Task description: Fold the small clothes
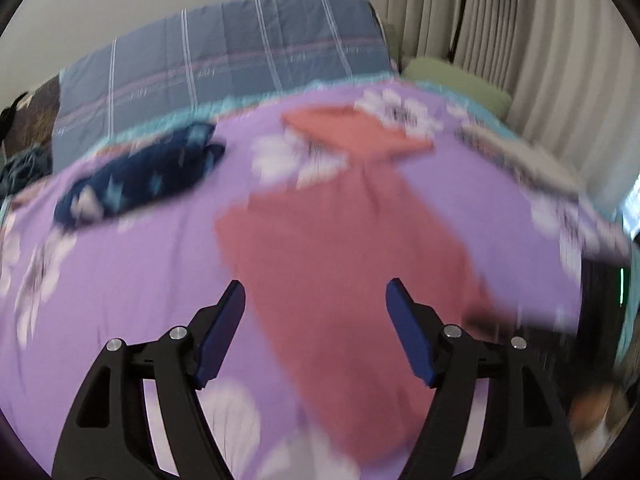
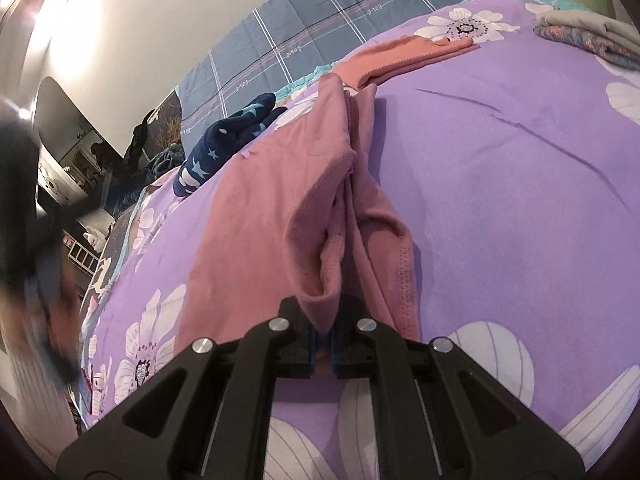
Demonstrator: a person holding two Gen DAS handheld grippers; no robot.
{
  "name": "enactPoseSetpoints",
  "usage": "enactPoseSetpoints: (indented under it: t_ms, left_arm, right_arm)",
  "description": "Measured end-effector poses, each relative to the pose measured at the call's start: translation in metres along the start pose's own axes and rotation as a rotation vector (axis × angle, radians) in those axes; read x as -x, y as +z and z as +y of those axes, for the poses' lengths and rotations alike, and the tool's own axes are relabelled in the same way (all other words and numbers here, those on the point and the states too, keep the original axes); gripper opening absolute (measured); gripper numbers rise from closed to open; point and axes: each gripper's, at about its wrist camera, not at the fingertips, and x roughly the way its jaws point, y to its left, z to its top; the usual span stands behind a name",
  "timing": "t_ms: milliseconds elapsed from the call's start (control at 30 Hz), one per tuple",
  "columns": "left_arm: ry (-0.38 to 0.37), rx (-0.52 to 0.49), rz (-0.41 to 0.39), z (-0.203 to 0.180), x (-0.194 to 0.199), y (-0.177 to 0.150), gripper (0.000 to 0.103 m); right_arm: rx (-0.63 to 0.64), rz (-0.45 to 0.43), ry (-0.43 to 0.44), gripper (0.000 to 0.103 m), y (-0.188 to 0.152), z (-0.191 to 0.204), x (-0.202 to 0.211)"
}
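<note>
A dusty pink garment (image 1: 344,264) lies spread on the purple flowered bedspread (image 1: 152,248); it also shows in the right wrist view (image 2: 256,216). My left gripper (image 1: 316,300) is open and empty, hovering above the garment's near part; this view is motion-blurred. My right gripper (image 2: 324,336) is shut on a bunched edge of the pink garment, lifting a ridge of cloth. A folded salmon garment (image 1: 356,132) lies farther back on the bed; it shows in the right wrist view too (image 2: 404,56).
A dark blue star-patterned garment (image 1: 140,176) lies at the left (image 2: 228,140). A blue plaid quilt (image 1: 224,60) lines the wall. A stack of folded clothes (image 2: 588,36) sits at the far right. Curtains (image 1: 520,40) hang beyond the bed.
</note>
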Motion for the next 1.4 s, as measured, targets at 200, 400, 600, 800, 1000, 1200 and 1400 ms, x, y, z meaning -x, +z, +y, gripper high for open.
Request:
enactPoseSetpoints:
  t_ms: [200,400,600,800,1000,1200,1400]
  left_arm:
    - [-0.043,-0.085,0.083,-0.027,0.005,-0.09,0.073]
    - [0.003,-0.084,0.07,-0.039,-0.016,-0.094,0.073]
    - [0.181,-0.056,0.034,-0.033,-0.032,-0.081,0.073]
    - [0.181,0.031,0.057,-0.017,-0.033,-0.085,0.075]
    - [0.183,0.022,0.055,-0.02,-0.029,-0.088,0.075]
    - [0.146,0.09,0.079,-0.002,-0.026,-0.099,0.075]
    - [0.058,0.045,0.1,-0.016,-0.009,-0.099,0.031]
  right_arm:
    - [-0.036,-0.003,0.011,0.004,0.002,-0.001,0.001]
    - [-0.049,-0.039,0.061,0.004,0.011,0.013,0.019]
    - [-0.073,-0.016,0.019,0.004,0.012,0.005,0.023]
    - [-0.133,0.055,0.031,0.007,-0.001,-0.019,0.013]
    - [-0.061,0.046,-0.023,0.004,0.006,-0.003,0.013]
    - [-0.069,0.051,-0.048,0.005,0.001,-0.017,0.019]
    - [0.062,-0.033,-0.177,0.021,0.005,0.005,0.042]
